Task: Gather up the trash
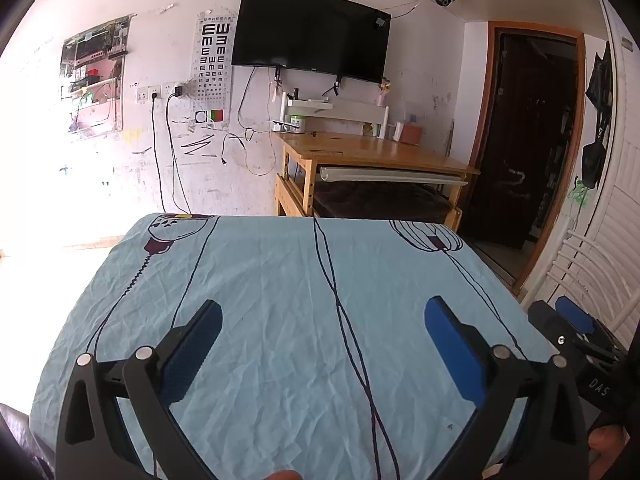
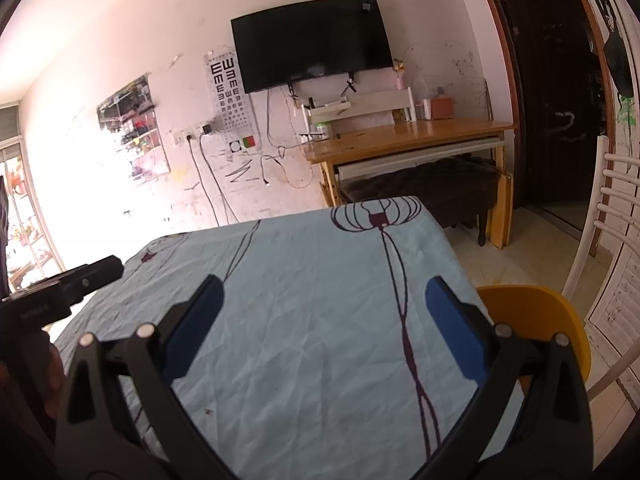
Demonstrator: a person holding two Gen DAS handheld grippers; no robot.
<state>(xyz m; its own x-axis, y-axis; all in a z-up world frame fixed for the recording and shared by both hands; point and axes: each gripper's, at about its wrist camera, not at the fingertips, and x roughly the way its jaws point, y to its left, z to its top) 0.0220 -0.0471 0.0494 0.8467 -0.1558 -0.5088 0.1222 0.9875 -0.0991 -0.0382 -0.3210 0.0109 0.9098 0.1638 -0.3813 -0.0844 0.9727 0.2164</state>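
Two grippers, both mine: my left gripper (image 1: 323, 316) and right gripper (image 2: 323, 294) have their blue-padded jaws spread wide, gripping nothing. Under both lies a wrinkled pale-blue tablecloth with dark lantern line drawings (image 1: 280, 288). I see no trash on it. At four o'clock of my right gripper sits a yellow plastic chair (image 2: 536, 320); at twelve, a black wall-mounted television (image 2: 312, 44).

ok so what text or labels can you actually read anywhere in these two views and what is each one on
"DAS" in white on the black body of the right gripper, seen at the edge of the left wrist view; it may be cut off.
Rows of "E" shapes turned different ways on the eye chart on the wall, left of the TV.
The chart's small header line and side numbers are too blurred to read.
Nothing else is legible.
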